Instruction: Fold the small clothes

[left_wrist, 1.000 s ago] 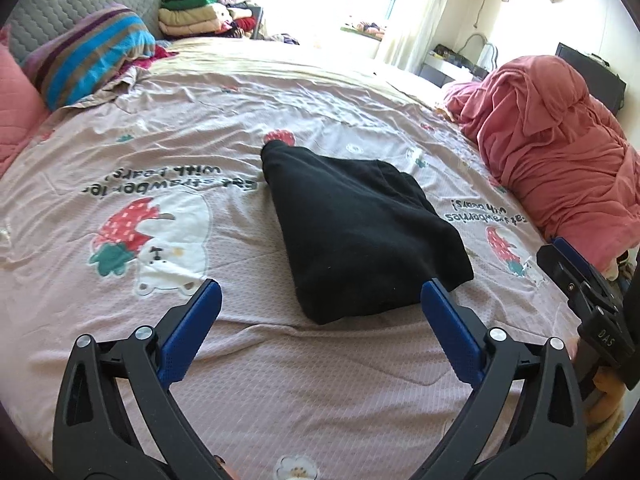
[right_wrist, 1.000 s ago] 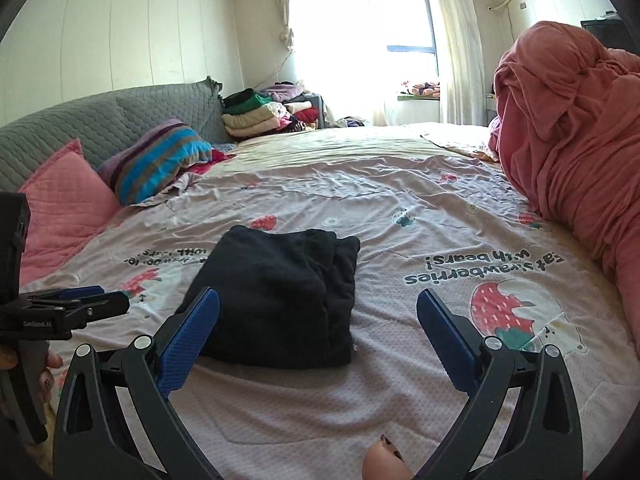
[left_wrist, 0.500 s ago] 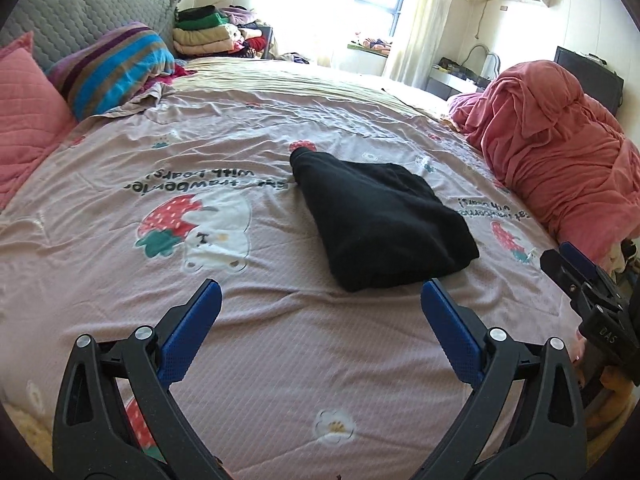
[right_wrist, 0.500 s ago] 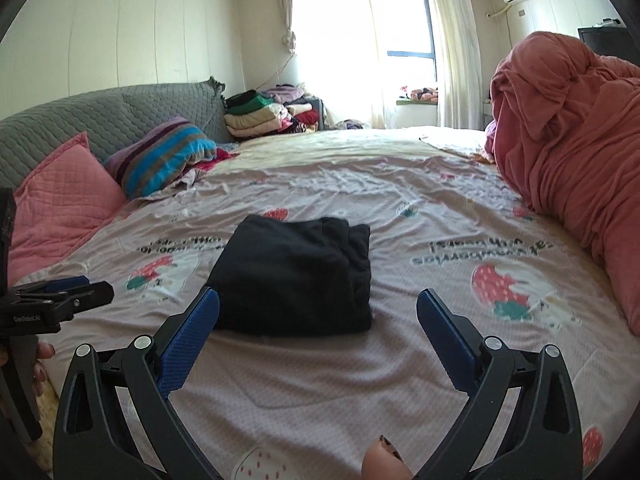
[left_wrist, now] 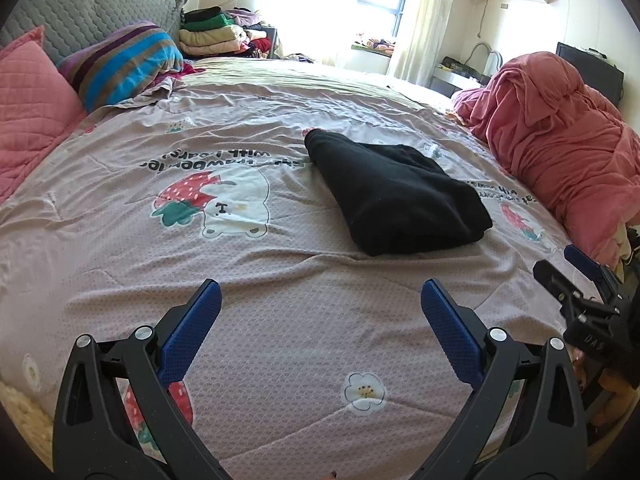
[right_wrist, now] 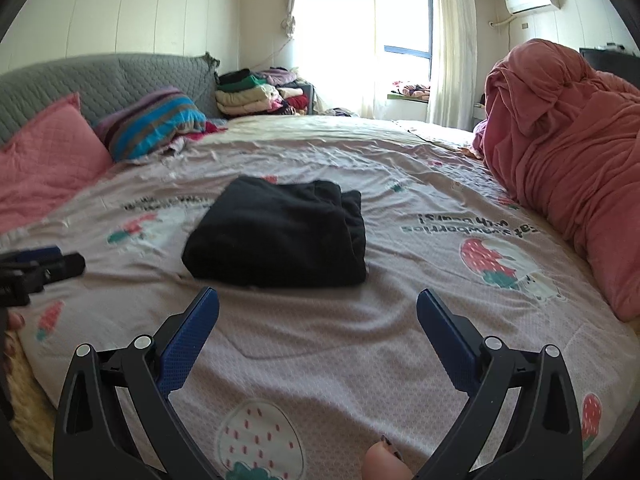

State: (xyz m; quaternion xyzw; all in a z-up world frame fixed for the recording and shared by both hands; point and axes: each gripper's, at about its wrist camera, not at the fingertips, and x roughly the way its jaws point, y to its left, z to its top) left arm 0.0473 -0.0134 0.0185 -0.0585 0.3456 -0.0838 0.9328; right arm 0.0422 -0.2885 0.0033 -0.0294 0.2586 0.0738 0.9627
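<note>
A black garment [left_wrist: 396,196] lies folded into a thick rectangle on the pink printed bedsheet [left_wrist: 280,320]; it also shows in the right wrist view [right_wrist: 280,232]. My left gripper [left_wrist: 320,300] is open and empty, held back from the garment near the bed's front edge. My right gripper [right_wrist: 318,304] is open and empty, a short way in front of the garment. Each gripper shows at the edge of the other's view, the right one [left_wrist: 580,280] and the left one [right_wrist: 40,264].
A heap of red bedding [left_wrist: 560,140] lies along the right side. A pink pillow [left_wrist: 28,92] and a striped pillow [left_wrist: 120,60] lie at the left by the grey headboard. A stack of folded clothes [left_wrist: 216,36] stands at the far end.
Both grippers have pulled back from the black garment toward the near edge of the bed, so it looks smaller and farther. Both stay open. The garment has not moved.
</note>
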